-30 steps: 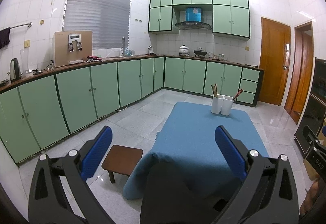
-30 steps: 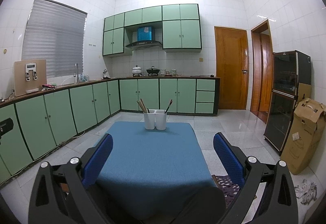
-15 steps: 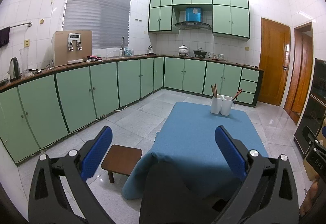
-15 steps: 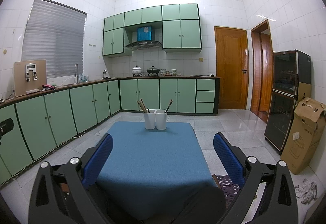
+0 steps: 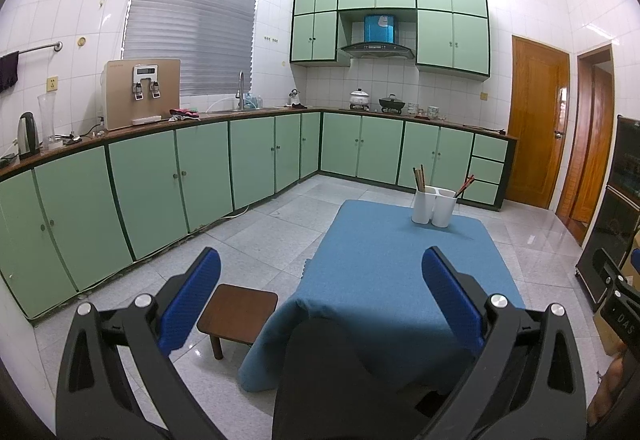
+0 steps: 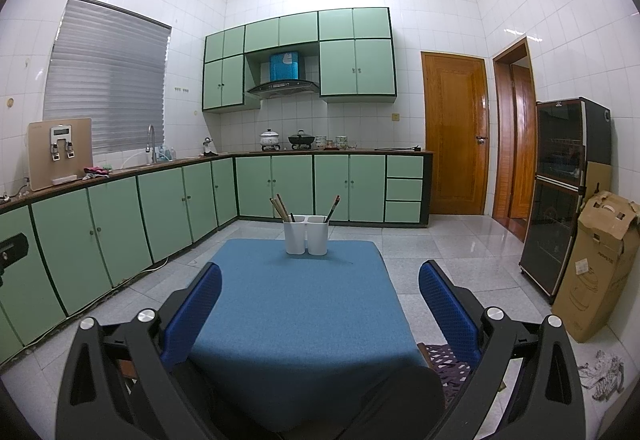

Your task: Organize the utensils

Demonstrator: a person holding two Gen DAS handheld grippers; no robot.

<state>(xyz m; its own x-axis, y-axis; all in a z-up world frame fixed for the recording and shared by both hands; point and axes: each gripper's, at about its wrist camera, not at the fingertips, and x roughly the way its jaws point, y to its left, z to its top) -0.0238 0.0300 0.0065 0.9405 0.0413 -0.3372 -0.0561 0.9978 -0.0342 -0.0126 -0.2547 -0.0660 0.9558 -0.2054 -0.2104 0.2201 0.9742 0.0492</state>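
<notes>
Where the blue-clothed bench (image 6: 296, 320) fills the middle of the kitchen, a white twin-cup utensil holder (image 6: 306, 235) stands at its far edge, well apart from both tools; left tongs (image 5: 320, 282) and right tongs (image 6: 320, 286) gape wide, gripping nothing; light chopsticks (image 6: 279, 207) lean in one cup, dark chopsticks (image 6: 333, 207) in the other, seemingly sorted by kind.

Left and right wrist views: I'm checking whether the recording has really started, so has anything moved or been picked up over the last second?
Nothing visibly changed. Both tools, left and right, are open and empty as before, and the white utensil holder with its chopsticks sits at the far end of the blue tablecloth.
</notes>
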